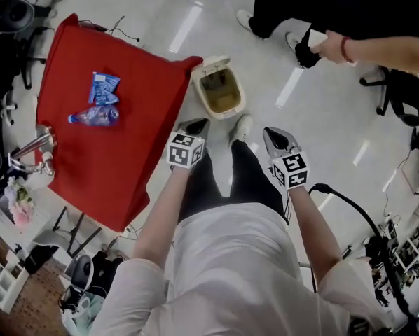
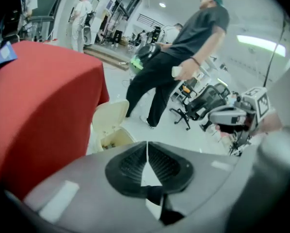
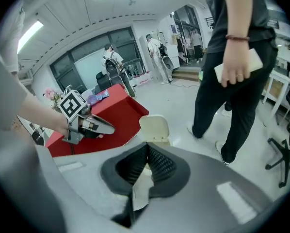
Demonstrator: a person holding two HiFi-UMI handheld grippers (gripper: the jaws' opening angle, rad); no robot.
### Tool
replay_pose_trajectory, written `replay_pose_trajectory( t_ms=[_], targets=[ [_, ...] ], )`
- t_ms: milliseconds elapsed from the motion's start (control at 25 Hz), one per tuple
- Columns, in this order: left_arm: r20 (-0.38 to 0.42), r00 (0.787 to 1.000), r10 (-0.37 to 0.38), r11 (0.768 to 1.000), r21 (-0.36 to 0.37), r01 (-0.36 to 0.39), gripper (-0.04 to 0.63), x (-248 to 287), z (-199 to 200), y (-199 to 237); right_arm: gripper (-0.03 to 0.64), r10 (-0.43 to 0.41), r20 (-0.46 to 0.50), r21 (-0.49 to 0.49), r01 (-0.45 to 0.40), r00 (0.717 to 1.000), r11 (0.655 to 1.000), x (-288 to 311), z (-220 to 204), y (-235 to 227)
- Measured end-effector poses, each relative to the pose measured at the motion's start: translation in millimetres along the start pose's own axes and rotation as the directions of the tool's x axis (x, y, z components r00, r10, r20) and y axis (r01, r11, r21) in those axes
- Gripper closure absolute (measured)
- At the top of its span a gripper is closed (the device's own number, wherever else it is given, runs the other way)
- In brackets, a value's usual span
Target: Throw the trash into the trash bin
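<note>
**Ana:** Trash first. Where is it lying?

**Ben:** On the red-covered bench (image 1: 90,166). The blue wrappers (image 1: 103,87) and a clear plastic bottle (image 1: 94,116) sit close together there, with the bottle just on the near side of the wrappers. Neither claw touches them.

**Ana:** And the trash bin?

**Ben:** The cream trash bin (image 1: 198,95) stands on the pale floor (image 1: 314,110), just off the bench's corner. Its lid is tipped up, so the mouth is open.

**Ana:** What about the left claw?

**Ben:** The left claw (image 1: 198,124) is fully closed, its ribbed pads pressed together with nothing between them. It hangs in the air near the bench's edge and points toward the bin.

**Ana:** The right one?

**Ben:** Same story. The right claw (image 1: 273,136) is closed tight and empty. It is level with the left, above the wearer's shoes, and well apart from the trash.

**Ana:** Anyone else around?

**Ben:** A bystander in dark clothes (image 1: 349,12) stands beyond the bin, holding something white in one hand.
</note>
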State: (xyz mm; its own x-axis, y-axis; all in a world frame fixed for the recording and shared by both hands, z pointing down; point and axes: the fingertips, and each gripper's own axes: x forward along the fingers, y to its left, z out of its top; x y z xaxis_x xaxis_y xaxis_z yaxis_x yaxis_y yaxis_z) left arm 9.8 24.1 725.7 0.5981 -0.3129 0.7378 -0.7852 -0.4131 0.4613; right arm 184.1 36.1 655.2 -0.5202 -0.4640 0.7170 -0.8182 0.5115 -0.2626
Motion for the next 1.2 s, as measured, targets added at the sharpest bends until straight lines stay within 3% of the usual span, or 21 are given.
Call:
replay_pose_trajectory(
  t_ms=[280, 640, 880, 1200],
  targets=[
    [0.013, 1.000, -0.023, 0.997, 0.078, 0.022, 0.588, -59.1, 6.3, -38.0, 0.616, -0.006, 0.011, -0.040, 0.006, 1.000, 0.999, -30.5, 19.3, 17.3],
    [0.080, 0.996, -0.039, 0.998, 0.049, 0.035, 0.588, -98.1, 20.6, -59.9, 0.617, 0.025, 0.034, -0.044, -0.024, 0.999, 0.999, -46.1, 35.2, 44.0],
    [0.150, 0.987, -0.060, 0.997, -0.042, 0.067, 0.588, -120.3, 35.4, -66.8, 0.615, 0.052, 0.054, -0.026, -0.051, 0.997, 0.998, -57.3, 45.3, 58.1],
    [0.198, 0.980, -0.033, 0.999, -0.002, 0.034, 0.588, -151.5, 45.0, -66.2, 0.615, 0.051, 0.079, -0.056, -0.047, 0.996, 0.997, -68.5, 60.9, 68.2]
  ],
)
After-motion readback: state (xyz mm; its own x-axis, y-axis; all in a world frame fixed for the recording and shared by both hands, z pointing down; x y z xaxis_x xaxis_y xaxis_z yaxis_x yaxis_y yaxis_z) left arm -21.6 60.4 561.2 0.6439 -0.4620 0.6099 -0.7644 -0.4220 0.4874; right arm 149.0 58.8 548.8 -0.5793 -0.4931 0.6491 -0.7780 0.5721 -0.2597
